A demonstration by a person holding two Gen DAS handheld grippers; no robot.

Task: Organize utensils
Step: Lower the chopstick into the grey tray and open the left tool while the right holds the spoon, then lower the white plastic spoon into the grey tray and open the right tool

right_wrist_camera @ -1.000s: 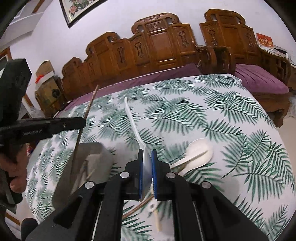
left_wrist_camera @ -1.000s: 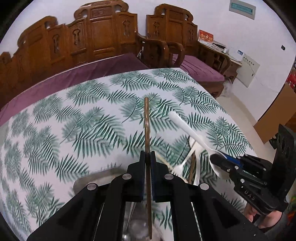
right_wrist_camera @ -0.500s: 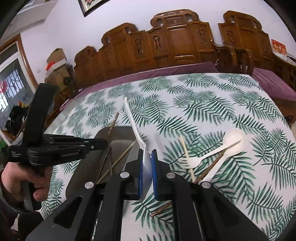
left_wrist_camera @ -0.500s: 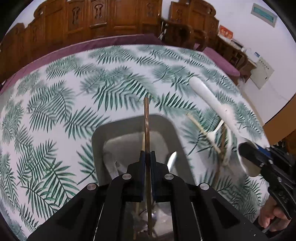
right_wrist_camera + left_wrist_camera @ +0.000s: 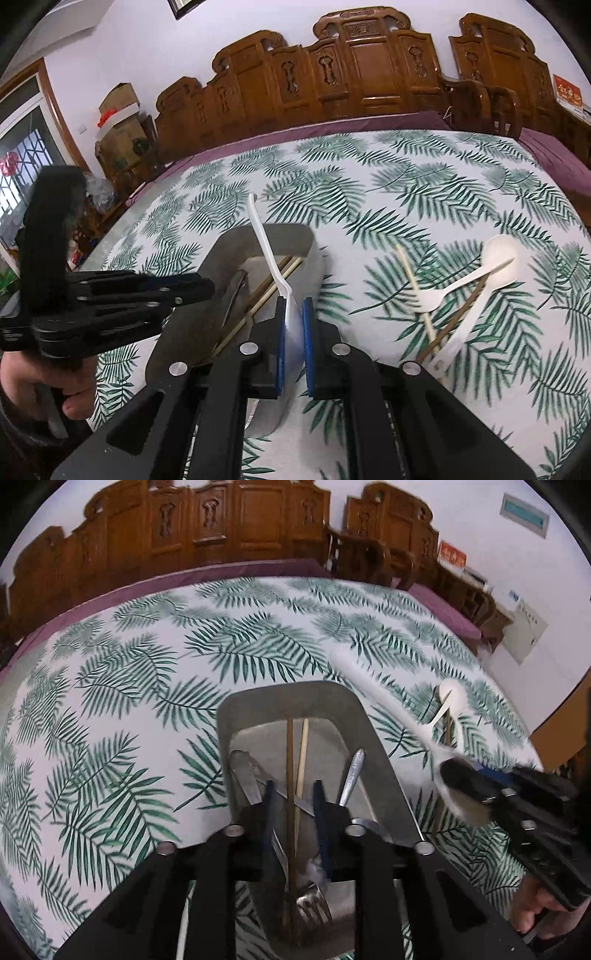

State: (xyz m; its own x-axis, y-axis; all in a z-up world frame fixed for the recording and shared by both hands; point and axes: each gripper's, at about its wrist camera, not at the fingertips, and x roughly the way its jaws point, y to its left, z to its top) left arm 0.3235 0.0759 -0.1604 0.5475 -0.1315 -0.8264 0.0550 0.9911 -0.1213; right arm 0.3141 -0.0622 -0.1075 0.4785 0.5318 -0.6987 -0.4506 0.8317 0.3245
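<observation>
A steel tray [image 5: 295, 698] stands on the leaf-print table and also shows in the right wrist view [image 5: 229, 251]. It holds a dark chopstick [image 5: 290, 760], a pale chopstick [image 5: 303, 753], a metal fork [image 5: 312, 908] and other metal utensils. My left gripper [image 5: 291, 790] is open over the tray, its fingers apart on either side of the dark chopstick. My right gripper [image 5: 293, 306] is shut on a white plastic spoon [image 5: 266, 243] and holds it over the tray's right side.
To the right of the tray lie white plastic spoons [image 5: 498, 254] and several chopsticks [image 5: 413, 280] in a loose pile. Carved wooden benches [image 5: 354, 74] with purple cushions stand behind the table. The table edge drops off at the right.
My left gripper has opened and let the dark chopstick go into the tray. My right gripper has brought the white spoon left, over the tray.
</observation>
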